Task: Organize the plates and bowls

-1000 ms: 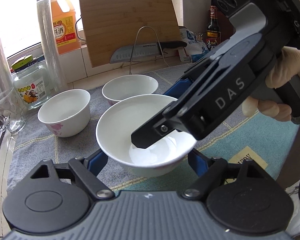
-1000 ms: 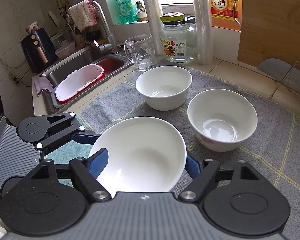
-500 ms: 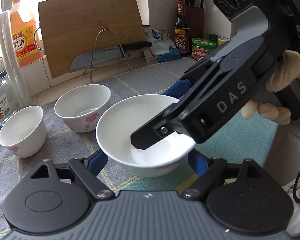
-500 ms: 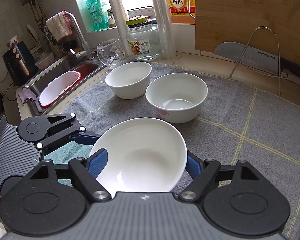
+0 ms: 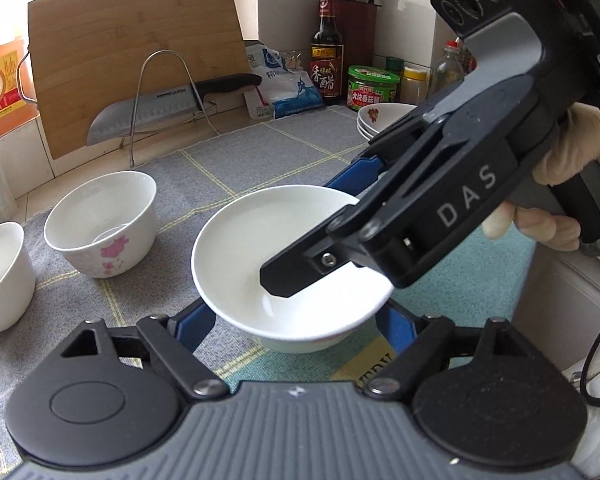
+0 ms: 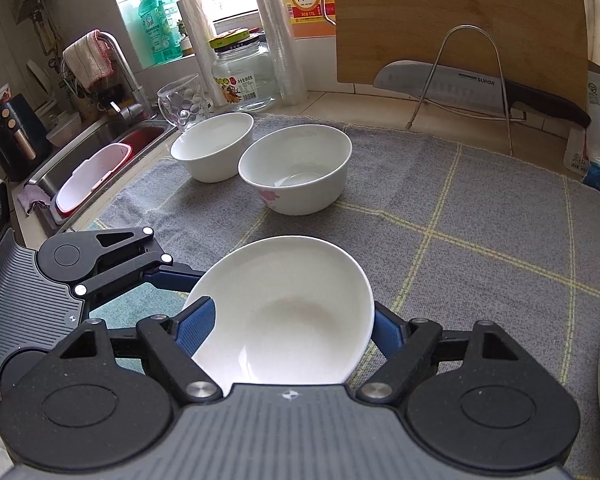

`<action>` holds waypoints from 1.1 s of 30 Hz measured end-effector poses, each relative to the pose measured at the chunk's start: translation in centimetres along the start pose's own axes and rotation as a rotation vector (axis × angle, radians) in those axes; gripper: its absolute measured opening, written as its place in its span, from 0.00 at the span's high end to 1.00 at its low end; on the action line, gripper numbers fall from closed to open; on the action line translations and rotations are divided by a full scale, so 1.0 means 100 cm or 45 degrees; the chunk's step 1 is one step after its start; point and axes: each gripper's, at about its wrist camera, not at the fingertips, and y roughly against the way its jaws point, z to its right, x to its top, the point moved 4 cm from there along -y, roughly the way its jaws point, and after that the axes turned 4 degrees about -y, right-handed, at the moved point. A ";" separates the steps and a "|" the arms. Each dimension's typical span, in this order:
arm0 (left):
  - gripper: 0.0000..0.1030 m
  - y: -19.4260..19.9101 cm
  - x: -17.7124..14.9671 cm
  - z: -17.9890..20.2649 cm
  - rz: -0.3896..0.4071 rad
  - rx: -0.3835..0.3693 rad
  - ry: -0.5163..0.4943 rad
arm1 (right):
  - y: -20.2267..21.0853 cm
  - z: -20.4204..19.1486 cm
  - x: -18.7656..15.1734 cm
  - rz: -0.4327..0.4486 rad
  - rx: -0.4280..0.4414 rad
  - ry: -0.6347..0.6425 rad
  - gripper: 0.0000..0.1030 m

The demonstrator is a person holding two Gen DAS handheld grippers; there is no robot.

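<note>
You've got the white bowl (image 6: 288, 316) clamped by both grippers — left gripper (image 5: 296, 320) and right gripper (image 6: 292, 332) each pinch opposite rims, holding it above the grey mat (image 6: 460, 216). Two bowls (image 6: 296, 172) sit far left; stacked plates (image 5: 380, 120) far right.

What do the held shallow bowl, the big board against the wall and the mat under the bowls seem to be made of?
Shallow bowl: probably glazed ceramic; smooth white with a soft sheen.
Board: looks like bamboo or wood; tan with fine straight strips, matte.
Mat: woven cloth, likely a towel; fuzzy grey with yellow lines.
</note>
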 end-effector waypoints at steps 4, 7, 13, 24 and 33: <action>0.16 -0.004 0.000 0.002 -0.009 -0.013 -0.005 | 0.001 0.004 -0.002 -0.004 -0.004 -0.014 0.17; 0.16 -0.005 0.000 0.003 -0.013 -0.016 -0.008 | 0.000 0.006 -0.003 -0.009 -0.006 -0.019 0.17; 0.16 -0.008 -0.001 0.002 -0.019 -0.024 -0.004 | 0.000 0.006 -0.004 -0.013 -0.010 -0.021 0.17; 0.14 -0.009 -0.001 0.003 -0.002 -0.022 -0.012 | -0.004 0.005 -0.007 -0.016 -0.019 -0.009 0.03; 0.07 -0.002 -0.002 0.001 0.024 -0.028 0.019 | 0.002 0.005 -0.003 0.021 -0.044 -0.004 0.00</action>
